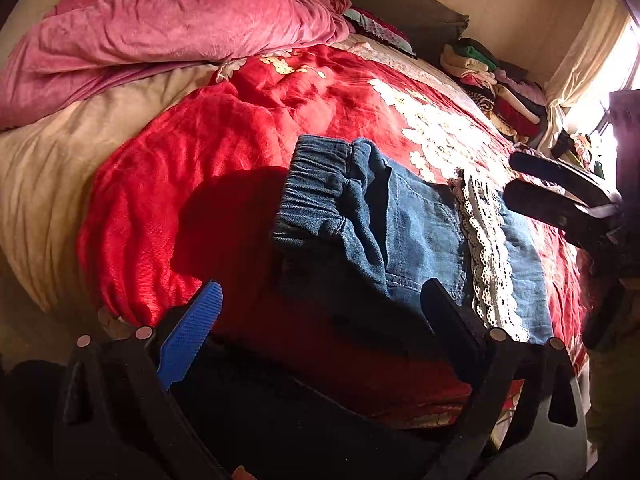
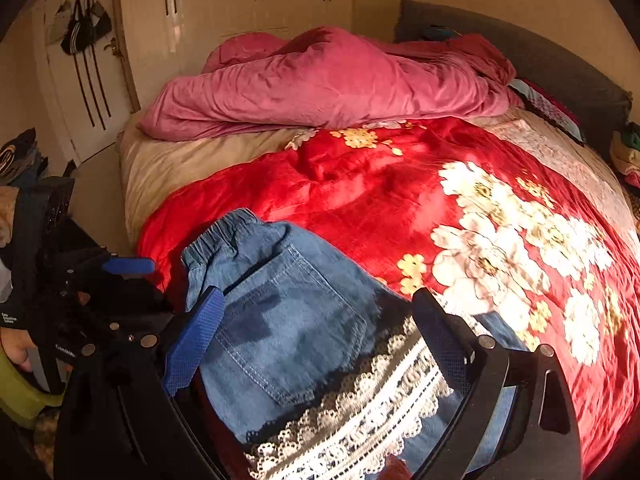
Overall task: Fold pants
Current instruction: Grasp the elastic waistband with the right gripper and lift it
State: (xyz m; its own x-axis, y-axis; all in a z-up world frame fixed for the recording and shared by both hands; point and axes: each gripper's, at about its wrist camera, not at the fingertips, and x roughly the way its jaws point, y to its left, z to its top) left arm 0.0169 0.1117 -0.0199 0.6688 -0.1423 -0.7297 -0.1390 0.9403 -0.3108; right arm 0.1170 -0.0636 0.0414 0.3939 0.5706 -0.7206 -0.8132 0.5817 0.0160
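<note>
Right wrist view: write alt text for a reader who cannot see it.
Folded blue denim pants with a white lace band lie on a red floral blanket on a bed, framed by the open right gripper. A crumpled pink duvet lies behind; the left gripper shows at the left edge.

Pants: 1
Grippers: 2, left gripper, right gripper
Red blanket: 1
Pink duvet: 1

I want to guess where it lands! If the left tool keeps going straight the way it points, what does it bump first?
Most likely the denim pants, near their elastic waistband, lying on the red blanket. The left tool is open and empty, pointing downward at them. Depth is hard to judge, so it could touch the blanket beside them.
</note>
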